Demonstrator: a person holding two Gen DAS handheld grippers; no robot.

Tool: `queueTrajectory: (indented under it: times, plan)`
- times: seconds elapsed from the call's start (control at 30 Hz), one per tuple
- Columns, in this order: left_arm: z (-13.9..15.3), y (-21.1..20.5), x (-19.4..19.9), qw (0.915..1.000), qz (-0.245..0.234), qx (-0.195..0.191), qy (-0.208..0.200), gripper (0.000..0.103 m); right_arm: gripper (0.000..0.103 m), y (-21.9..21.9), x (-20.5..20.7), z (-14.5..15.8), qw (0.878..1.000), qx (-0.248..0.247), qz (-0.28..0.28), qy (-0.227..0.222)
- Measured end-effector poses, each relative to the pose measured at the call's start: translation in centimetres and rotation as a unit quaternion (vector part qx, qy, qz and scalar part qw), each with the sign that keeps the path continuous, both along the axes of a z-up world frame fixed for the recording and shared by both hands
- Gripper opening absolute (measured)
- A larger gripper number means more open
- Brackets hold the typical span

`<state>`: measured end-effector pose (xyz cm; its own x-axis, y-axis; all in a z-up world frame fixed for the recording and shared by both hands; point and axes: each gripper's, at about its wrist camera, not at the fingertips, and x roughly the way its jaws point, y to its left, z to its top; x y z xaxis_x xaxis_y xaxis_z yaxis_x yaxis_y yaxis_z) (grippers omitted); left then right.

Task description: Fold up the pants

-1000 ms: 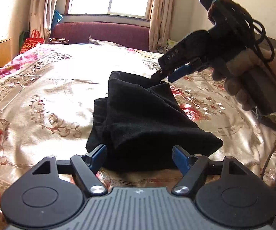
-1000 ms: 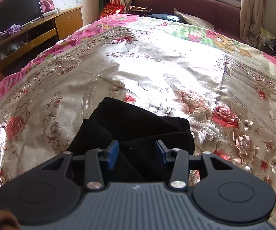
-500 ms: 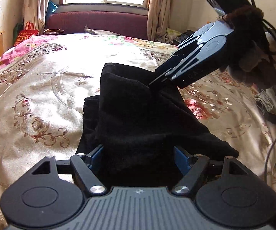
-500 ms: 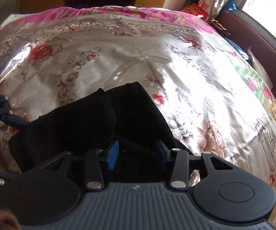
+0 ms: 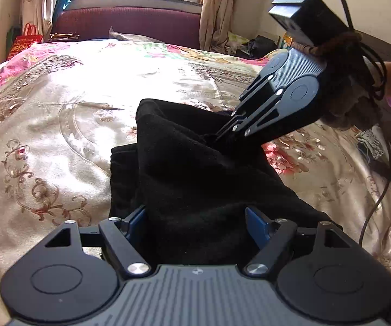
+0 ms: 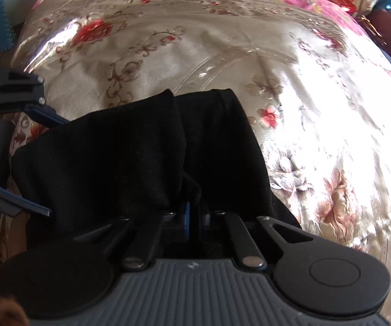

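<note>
The black pants lie bunched on the floral bedspread. My right gripper comes in from the right and is shut on a fold of the pants, holding it up in a peak. In the right wrist view its jaws are pinched together on the black cloth. My left gripper is open, its blue fingers on either side of the near edge of the pants. It also shows at the left of the right wrist view, with the cloth between its fingers.
A maroon headboard and a window with curtains stand at the far end. A red bag sits at the far left. A cable hangs at the right beside small clutter on the bedspread.
My right gripper has closed on the pants fold and tilted downward over the cloth. The left gripper has moved closer to the pants, whose near edge now sits between its open fingers.
</note>
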<state>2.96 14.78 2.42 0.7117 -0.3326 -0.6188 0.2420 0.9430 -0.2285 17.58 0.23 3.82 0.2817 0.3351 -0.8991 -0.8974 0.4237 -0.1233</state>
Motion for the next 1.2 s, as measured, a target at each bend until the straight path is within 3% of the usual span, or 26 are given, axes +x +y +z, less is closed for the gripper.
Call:
queueTrajectory:
  times: [0.13, 0.23, 0.3, 0.43, 0.47, 0.57, 0.67, 0.8, 0.87, 0.9, 0.93, 1.0, 1.1, 1.2]
  plan:
    - [-0.7, -0.2, -0.3, 0.9999, -0.001, 0.010, 0.011, 0.089, 0.001, -3.1, 0.3, 2.9, 0.996, 0.051, -0.067, -0.006]
    - [-1.2, -0.4, -0.8, 0.9998, 0.008, 0.012, 0.017, 0.089, 0.001, -4.1, 0.5, 3.3, 0.993, 0.047, -0.101, -0.045]
    - [-1.0, -0.9, -0.6, 0.9995, 0.009, 0.027, 0.014, 0.089, 0.001, -4.4, 0.5, 3.1, 0.990, 0.051, -0.123, -0.048]
    - [0.8, -0.7, -0.5, 0.9994, -0.005, 0.033, -0.013, 0.089, 0.006, -3.7, -1.7, 4.5, 0.994, 0.062, -0.062, -0.059]
    - [1.1, -0.5, -0.4, 0.9994, -0.007, 0.030, -0.015, 0.089, 0.011, -3.7, -1.4, 4.7, 0.994, 0.065, -0.062, -0.055]
    - [1.1, 0.3, 0.0, 0.9996, -0.007, 0.025, -0.007, 0.089, 0.017, -3.1, 1.2, 5.4, 0.994, 0.093, -0.052, 0.001]
    - [0.0, 0.7, 0.4, 0.9998, 0.003, 0.002, 0.018, 0.089, 0.032, -1.5, 4.0, 4.8, 0.989, 0.128, -0.031, 0.065]
    - [-0.7, 0.2, 0.8, 0.9998, 0.003, -0.002, 0.021, 0.091, 0.037, 1.0, 7.4, 1.3, 0.982, 0.100, -0.012, 0.158]
    - [-0.7, 0.1, 0.9, 0.9998, -0.003, -0.001, 0.019, 0.091, 0.031, 1.3, 7.5, 0.3, 0.975, 0.099, -0.026, 0.198]
    - [-0.8, 0.1, 1.1, 0.9998, -0.006, -0.003, 0.020, 0.091, 0.013, 1.1, 7.3, 0.3, 0.970, 0.108, -0.033, 0.213]
    - [-0.9, 0.2, 1.2, 0.9997, -0.008, -0.006, 0.021, 0.091, 0.003, 0.8, 6.7, 0.5, 0.964, 0.121, -0.047, 0.232]
    - [-1.2, 0.4, 1.2, 0.9997, -0.008, -0.008, 0.022, 0.089, 0.005, 0.7, 5.0, 2.0, 0.965, 0.132, -0.048, 0.221]
    - [-0.7, 0.8, 1.0, 0.9997, 0.000, -0.022, 0.014, 0.081, 0.004, -0.1, 3.4, 5.0, 0.972, 0.161, -0.042, 0.168]
    - [-0.5, 1.1, 1.3, 0.9997, 0.017, -0.012, 0.008, 0.079, 0.003, -1.1, 5.8, 4.9, 0.968, 0.179, -0.108, 0.136]
